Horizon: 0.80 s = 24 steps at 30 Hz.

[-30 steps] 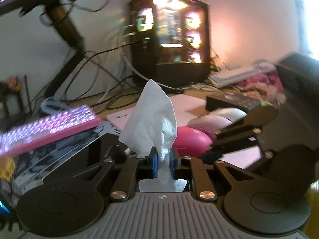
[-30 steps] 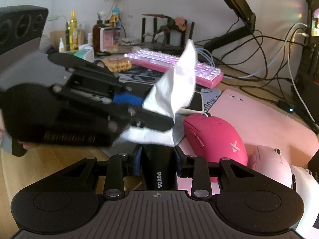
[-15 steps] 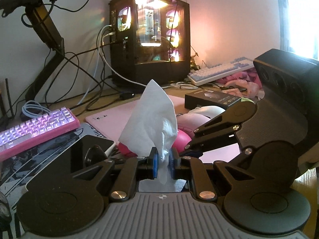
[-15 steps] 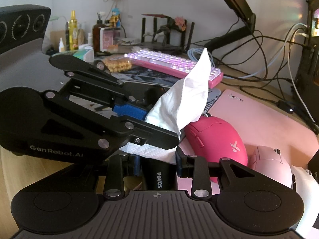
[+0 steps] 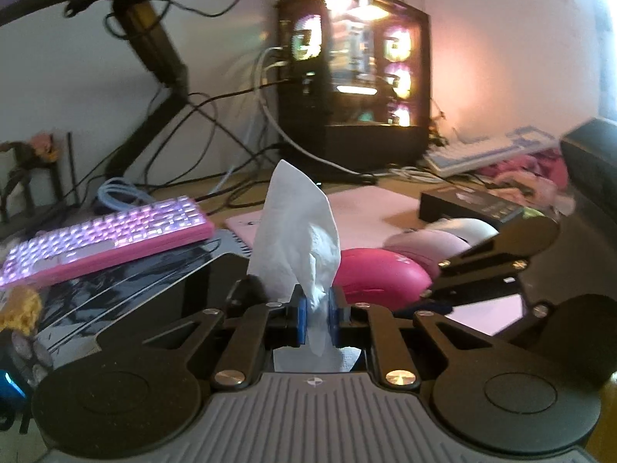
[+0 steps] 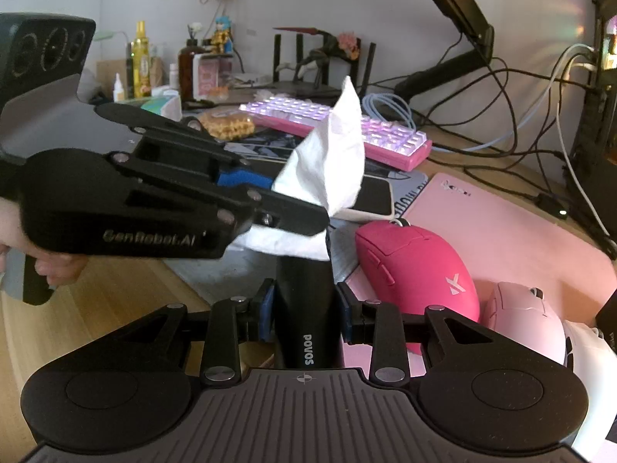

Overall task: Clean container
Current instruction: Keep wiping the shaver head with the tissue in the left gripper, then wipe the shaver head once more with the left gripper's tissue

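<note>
Your left gripper (image 5: 318, 310) is clamped on a white tissue (image 5: 297, 231), whose crumpled body stands up above the blue pads (image 5: 301, 318) while a tail hangs below them. Your right gripper (image 6: 304, 310) is clamped on the black container (image 6: 306, 301), marked POVOS, held upright between its 2 fingers. In the right wrist view the tissue's lower fold lies on the container's top end, with the left gripper reaching in from the left. Behind, on the desk (image 6: 115, 289), sit a hot-pink mouse (image 6: 416, 266), a pale pink mouse (image 6: 524, 320) and a lit pink keyboard (image 6: 347, 131).
</note>
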Motion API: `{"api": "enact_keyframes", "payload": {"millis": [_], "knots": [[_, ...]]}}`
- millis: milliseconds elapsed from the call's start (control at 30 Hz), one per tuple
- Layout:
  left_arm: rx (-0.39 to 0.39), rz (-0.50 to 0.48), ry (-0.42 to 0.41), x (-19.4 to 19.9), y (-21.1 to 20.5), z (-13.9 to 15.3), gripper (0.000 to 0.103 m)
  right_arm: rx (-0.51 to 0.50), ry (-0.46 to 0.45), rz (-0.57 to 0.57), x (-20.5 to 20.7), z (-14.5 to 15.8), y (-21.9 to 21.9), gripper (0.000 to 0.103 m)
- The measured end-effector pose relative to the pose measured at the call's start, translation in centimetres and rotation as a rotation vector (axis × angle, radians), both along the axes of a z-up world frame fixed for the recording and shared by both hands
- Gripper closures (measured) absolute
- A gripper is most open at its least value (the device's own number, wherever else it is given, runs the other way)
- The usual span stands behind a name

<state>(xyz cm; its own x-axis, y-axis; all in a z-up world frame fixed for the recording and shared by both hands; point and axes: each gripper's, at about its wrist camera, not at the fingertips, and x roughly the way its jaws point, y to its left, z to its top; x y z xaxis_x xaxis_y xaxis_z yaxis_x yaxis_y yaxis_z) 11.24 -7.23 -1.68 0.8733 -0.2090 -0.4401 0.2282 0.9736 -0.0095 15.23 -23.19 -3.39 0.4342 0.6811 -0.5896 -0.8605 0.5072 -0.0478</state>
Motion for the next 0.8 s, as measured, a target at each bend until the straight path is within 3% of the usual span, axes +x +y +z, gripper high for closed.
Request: {"api": "enact_keyframes", "payload": {"millis": [233,800], "knots": [[0.004,-0.006,0.001,0.1,-0.1,0.1,0.087,0.0,0.0,0.0,0.0,0.0,0.1,0.067],[0.072,-0.153,-0.012,-0.6,-2.0,-0.2,0.087,0.006,0.013,-0.003,0.2,0.1,0.0,0.067]]}}
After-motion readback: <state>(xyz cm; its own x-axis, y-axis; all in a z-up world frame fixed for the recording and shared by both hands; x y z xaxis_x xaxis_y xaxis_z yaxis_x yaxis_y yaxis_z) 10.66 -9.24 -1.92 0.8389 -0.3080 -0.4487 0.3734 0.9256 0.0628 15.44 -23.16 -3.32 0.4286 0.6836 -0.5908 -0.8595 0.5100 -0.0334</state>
